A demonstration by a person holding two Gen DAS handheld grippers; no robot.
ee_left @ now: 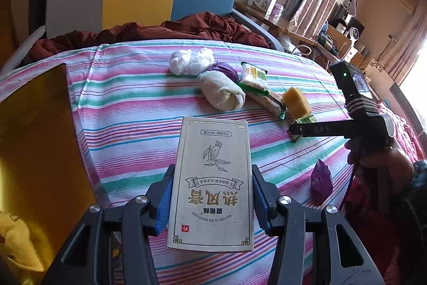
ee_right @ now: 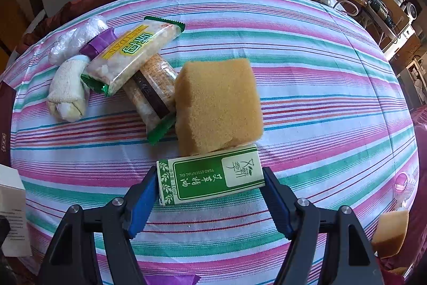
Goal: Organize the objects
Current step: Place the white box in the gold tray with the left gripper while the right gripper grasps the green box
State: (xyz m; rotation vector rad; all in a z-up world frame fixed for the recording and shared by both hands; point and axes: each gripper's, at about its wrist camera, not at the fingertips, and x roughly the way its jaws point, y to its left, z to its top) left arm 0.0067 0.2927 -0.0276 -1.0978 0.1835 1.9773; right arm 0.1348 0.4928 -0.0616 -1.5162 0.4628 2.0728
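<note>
My left gripper (ee_left: 212, 200) is shut on a white carton with gold print (ee_left: 213, 172), its blue pads pressed on both long sides above the striped bedsheet (ee_left: 128, 108). My right gripper (ee_right: 209, 187) is shut on a small green-and-white essential-oil box (ee_right: 210, 176), one pad on each end. That box lies across the sheet, touching the near side of a yellow sponge block (ee_right: 216, 103). In the left wrist view the right gripper (ee_left: 295, 131) shows at the right, pointing down at the green box (ee_left: 305, 121) beside the sponge (ee_left: 296, 102), held by a hand (ee_left: 379, 154).
Two snack packets (ee_right: 133, 55) overlap left of the sponge, next to a rolled sock (ee_right: 68, 92), a purple scrap (ee_right: 100, 43) and a white plastic bag (ee_right: 77, 38). A purple packet (ee_left: 321, 178) and another sponge piece (ee_right: 389, 234) lie right. A gold panel (ee_left: 40, 138) stands left.
</note>
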